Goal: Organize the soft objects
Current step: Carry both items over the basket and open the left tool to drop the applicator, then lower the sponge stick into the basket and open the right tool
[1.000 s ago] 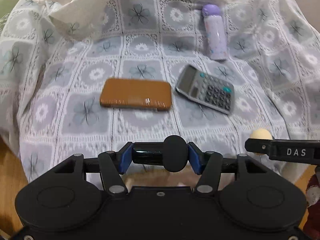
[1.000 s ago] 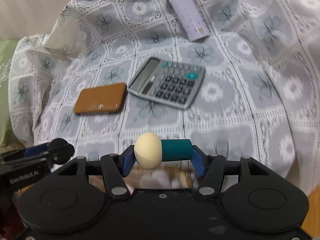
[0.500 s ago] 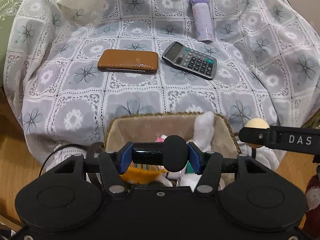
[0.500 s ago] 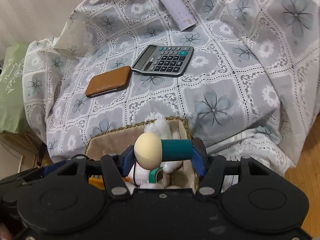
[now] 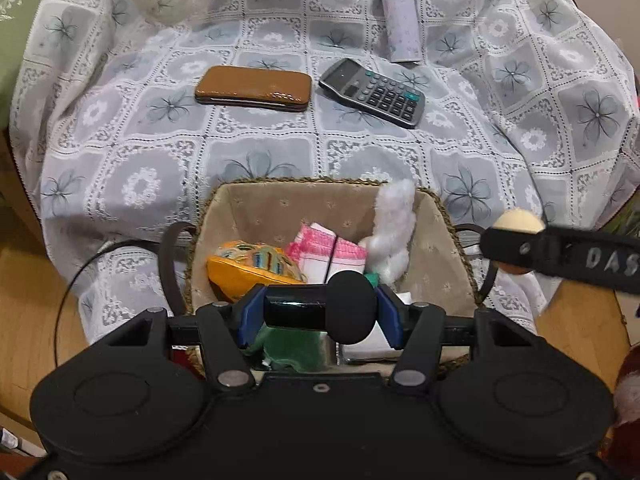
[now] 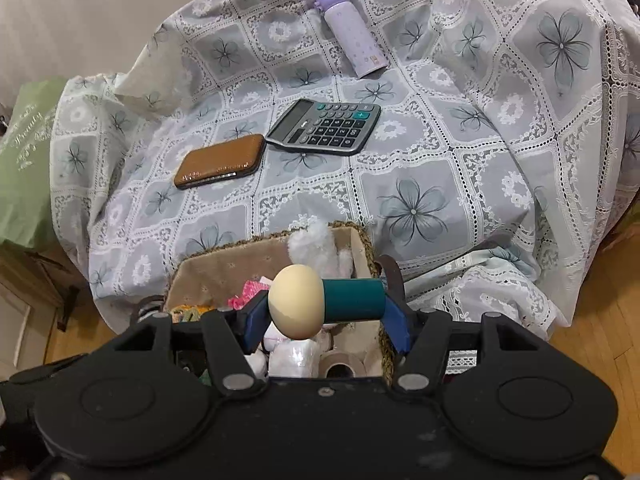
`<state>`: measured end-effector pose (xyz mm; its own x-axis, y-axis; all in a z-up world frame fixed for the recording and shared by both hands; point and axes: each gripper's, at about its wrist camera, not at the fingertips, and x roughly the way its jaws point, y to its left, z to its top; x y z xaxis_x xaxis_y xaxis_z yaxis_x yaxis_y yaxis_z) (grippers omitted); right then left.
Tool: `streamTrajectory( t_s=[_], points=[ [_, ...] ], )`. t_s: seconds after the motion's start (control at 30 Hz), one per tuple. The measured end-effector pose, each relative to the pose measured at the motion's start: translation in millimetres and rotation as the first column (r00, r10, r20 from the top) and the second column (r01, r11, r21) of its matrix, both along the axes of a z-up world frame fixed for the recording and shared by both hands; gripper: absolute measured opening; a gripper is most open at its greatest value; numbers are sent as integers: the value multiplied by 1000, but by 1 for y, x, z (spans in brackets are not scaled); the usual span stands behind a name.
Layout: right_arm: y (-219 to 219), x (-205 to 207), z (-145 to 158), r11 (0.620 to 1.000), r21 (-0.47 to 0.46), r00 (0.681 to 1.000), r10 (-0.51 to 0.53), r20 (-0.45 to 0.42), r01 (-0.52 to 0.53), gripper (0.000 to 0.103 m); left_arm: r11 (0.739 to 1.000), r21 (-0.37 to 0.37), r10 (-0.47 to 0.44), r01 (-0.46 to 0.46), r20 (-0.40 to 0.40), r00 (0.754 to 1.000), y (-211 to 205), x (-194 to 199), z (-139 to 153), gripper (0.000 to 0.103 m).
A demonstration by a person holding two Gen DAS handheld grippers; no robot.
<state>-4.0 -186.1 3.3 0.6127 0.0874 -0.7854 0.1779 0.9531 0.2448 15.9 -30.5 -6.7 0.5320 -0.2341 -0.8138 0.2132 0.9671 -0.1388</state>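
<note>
Soft things sit in a lined basket (image 5: 320,208) with a braided rim, right below my two tongs. In it I see a fluffy white toy (image 5: 392,224) leaning in the far right corner, a pink and white cloth (image 5: 332,252) in the middle, and an orange pouch (image 5: 248,268) with colored stripes on the left.

My left gripper (image 5: 320,314) squeezes a black mushroom-shaped toy (image 5: 348,312), and its blue pads press on both ends. My right gripper (image 6: 326,306) squeezes a toy with a cream round head and a teal stem (image 6: 296,302), held sideways over the basket.

Past the basket, a flowery lace cloth (image 5: 132,152) covers a couch. On it lie a brown case (image 5: 254,88), a calculator (image 5: 374,92) just beside it, and a purple bottle (image 5: 400,32) farther back, lying down.
</note>
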Motion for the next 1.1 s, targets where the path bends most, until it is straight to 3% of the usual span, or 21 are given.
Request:
streamTrajectory(
  t_s=[0.17, 0.27, 0.5, 0.8, 1.1],
  points=[
    [3, -1, -5, 1000, 1, 1000, 5, -21, -5, 59, 1000, 15, -5, 5, -3, 1000, -3, 0, -3, 56],
    [0, 0, -5, 1000, -6, 1000, -12, -27, 11, 59, 1000, 12, 4, -4, -3, 1000, -1, 1, -3, 69],
    [-1, 2, -9, 1000, 0, 999, -11, -49, 11, 59, 999, 33, 32, -32, 5, 999, 1, 1, -1, 70],
    [3, 9, -13, 1000, -17, 997, -6, -75, 4, 60, 989, 120, 89, -91, 21, 996, 6, -2, 1, 70],
    [19, 18, -11, 997, -62, 997, 34, -64, -38, 60, 986, 123, 107, -108, 13, 994, 11, -3, 0, 71]
  ],
)
